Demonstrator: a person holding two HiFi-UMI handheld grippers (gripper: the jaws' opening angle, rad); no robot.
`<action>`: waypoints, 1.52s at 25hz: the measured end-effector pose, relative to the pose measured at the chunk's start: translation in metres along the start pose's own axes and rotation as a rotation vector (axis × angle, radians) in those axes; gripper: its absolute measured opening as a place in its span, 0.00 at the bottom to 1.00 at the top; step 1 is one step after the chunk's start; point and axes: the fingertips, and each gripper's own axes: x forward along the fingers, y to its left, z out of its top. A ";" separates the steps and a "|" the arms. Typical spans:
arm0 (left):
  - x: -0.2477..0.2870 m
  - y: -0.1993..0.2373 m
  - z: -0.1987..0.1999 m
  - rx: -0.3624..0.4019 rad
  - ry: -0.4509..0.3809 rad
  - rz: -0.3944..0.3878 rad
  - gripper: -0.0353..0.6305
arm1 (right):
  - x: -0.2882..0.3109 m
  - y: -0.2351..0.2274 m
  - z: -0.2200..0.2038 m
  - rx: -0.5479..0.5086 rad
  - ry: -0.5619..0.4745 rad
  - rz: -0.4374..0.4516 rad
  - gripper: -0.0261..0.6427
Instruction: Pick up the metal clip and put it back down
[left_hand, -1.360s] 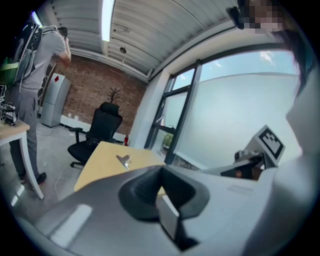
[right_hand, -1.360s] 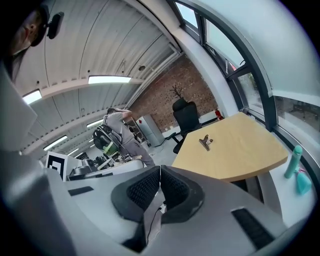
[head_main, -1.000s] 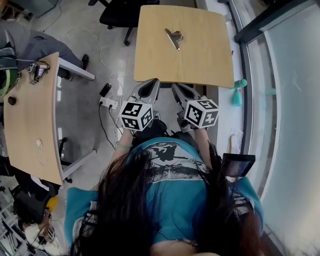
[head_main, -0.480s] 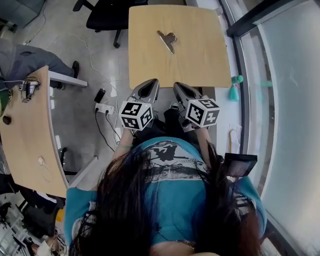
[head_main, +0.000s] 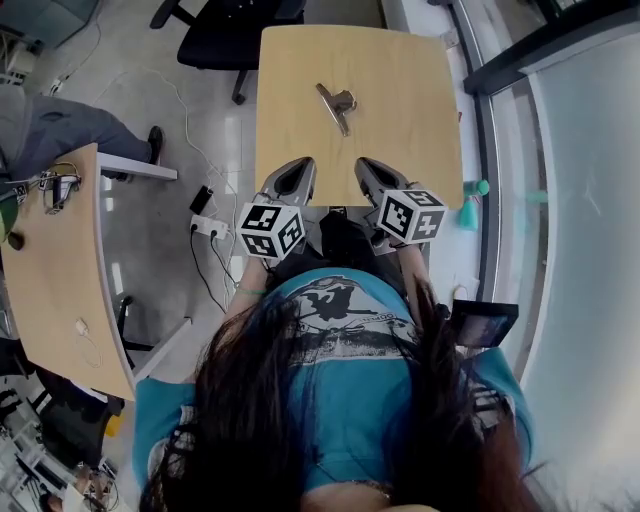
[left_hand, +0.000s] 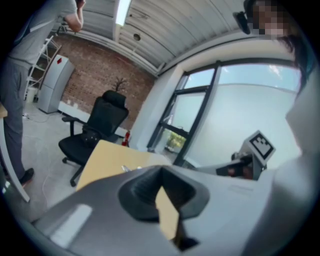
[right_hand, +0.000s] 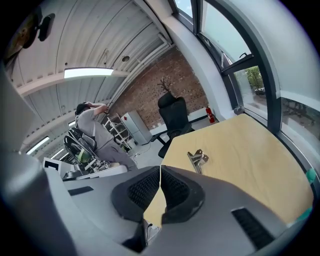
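Observation:
The metal clip (head_main: 337, 103) lies on the far middle of a small wooden table (head_main: 420, 120); nothing touches it. My left gripper (head_main: 297, 163) and right gripper (head_main: 366, 163) hover side by side over the table's near edge, well short of the clip. Both are shut, with nothing between their jaws. In the right gripper view the clip (right_hand: 198, 159) sits ahead and slightly right of the right gripper (right_hand: 160, 168). In the left gripper view the left gripper (left_hand: 162, 169) hides most of the table, and only a sliver of the clip (left_hand: 127, 168) shows.
A black office chair (head_main: 235, 20) stands beyond the table's far left corner. A curved wooden desk (head_main: 50, 270) lies to the left, with a person (right_hand: 95, 125) beside it. A power strip and cables (head_main: 208, 212) lie on the floor. A glass wall (head_main: 580, 200) runs along the right.
The head view has shifted a little, and the right gripper sits slightly farther right. Both grippers stayed shut near the table's near edge. The clip has not moved.

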 end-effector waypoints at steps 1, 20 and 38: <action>0.009 0.003 0.002 -0.007 -0.004 0.011 0.06 | 0.007 -0.009 0.006 -0.012 0.012 0.001 0.06; 0.112 0.065 0.003 -0.030 0.069 0.173 0.06 | 0.182 -0.151 0.034 -0.039 0.334 0.073 0.23; 0.109 0.077 -0.009 -0.058 0.105 0.216 0.06 | 0.246 -0.169 -0.009 -0.009 0.500 0.034 0.21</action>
